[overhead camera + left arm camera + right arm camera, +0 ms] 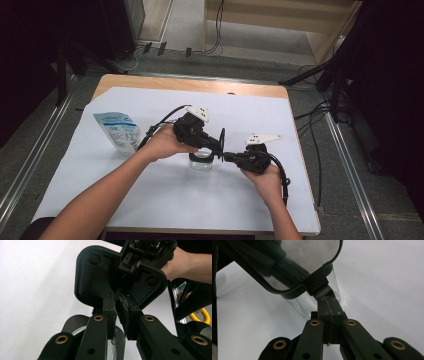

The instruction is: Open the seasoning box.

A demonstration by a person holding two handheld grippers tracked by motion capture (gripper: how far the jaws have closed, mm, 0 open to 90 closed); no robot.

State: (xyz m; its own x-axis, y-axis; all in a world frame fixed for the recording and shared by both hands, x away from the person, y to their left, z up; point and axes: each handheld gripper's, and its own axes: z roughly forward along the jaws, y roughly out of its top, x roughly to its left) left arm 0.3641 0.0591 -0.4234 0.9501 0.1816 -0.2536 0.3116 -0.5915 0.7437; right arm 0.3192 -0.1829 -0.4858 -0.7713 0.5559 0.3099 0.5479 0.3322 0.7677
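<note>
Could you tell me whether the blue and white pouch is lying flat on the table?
No, the blue and white pouch stands upright on the white table cover, left of the left hand.

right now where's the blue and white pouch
In the high view the blue and white pouch lies on the white sheet at the table's left side, just left of the person's left hand.

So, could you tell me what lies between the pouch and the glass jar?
Just the person's left hand, as the high view shows.

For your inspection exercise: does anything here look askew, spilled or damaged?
The lid is off the glass box, held tilted above it by both grippers. The pouch stands upright. Nothing spilled or damaged.
</note>
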